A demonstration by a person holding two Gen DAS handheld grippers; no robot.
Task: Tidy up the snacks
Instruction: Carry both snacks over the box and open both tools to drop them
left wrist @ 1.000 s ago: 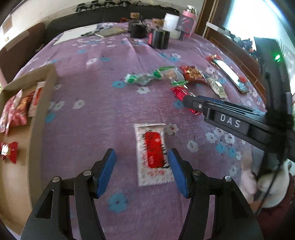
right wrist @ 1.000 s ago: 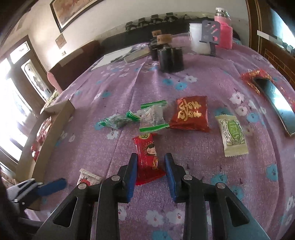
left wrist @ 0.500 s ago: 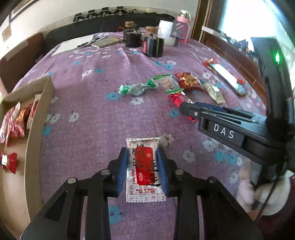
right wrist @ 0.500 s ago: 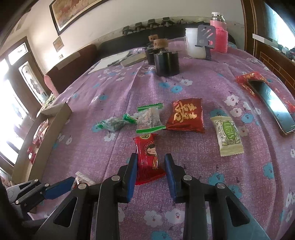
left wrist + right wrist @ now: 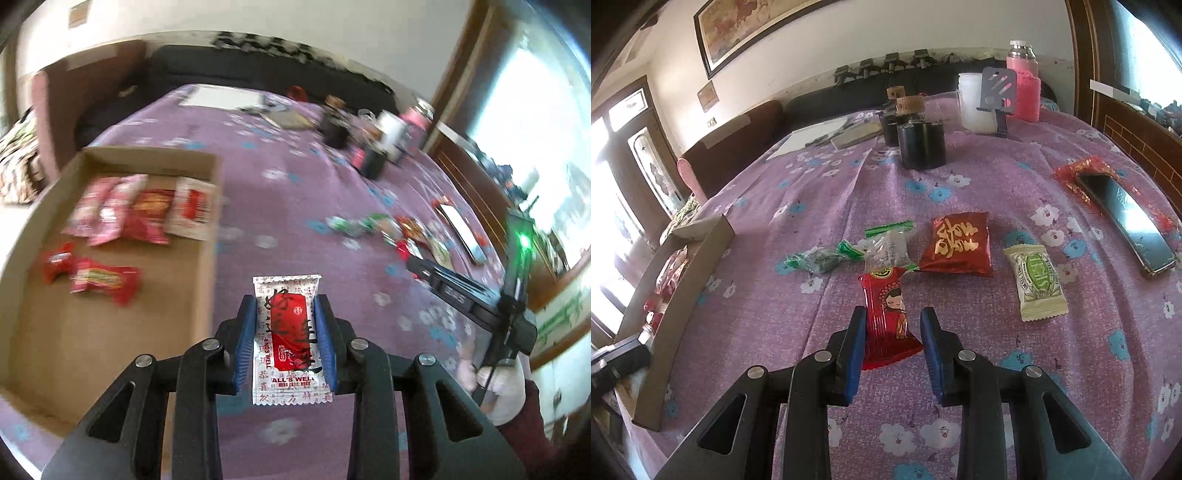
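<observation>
My left gripper (image 5: 285,301) is shut on a white packet with a red panel (image 5: 288,332) and holds it clear of the purple cloth, beside the right wall of a cardboard box (image 5: 207,295). The box holds several red and pink snack packets (image 5: 122,214). My right gripper (image 5: 892,314) rests low on the cloth. Its blue pads stand against the sides of a red packet with a cartoon figure (image 5: 886,306), which lies flat. Loose ahead of it lie a dark red packet with gold script (image 5: 956,245), a pale green packet (image 5: 1039,282), a clear green-edged packet (image 5: 886,247) and a green twisted sweet (image 5: 816,258).
A phone (image 5: 1126,221) lies on a red wrapper at the right. Black jars (image 5: 921,144), a white cup (image 5: 975,107) and a pink bottle (image 5: 1023,88) stand at the far end. A hand (image 5: 498,384) holds the right gripper. The box wall (image 5: 690,280) runs along the left.
My left gripper shut on the white and red packet, lifted it off the cloth and swung left to the box's side. The right gripper and its red packet stayed put.
</observation>
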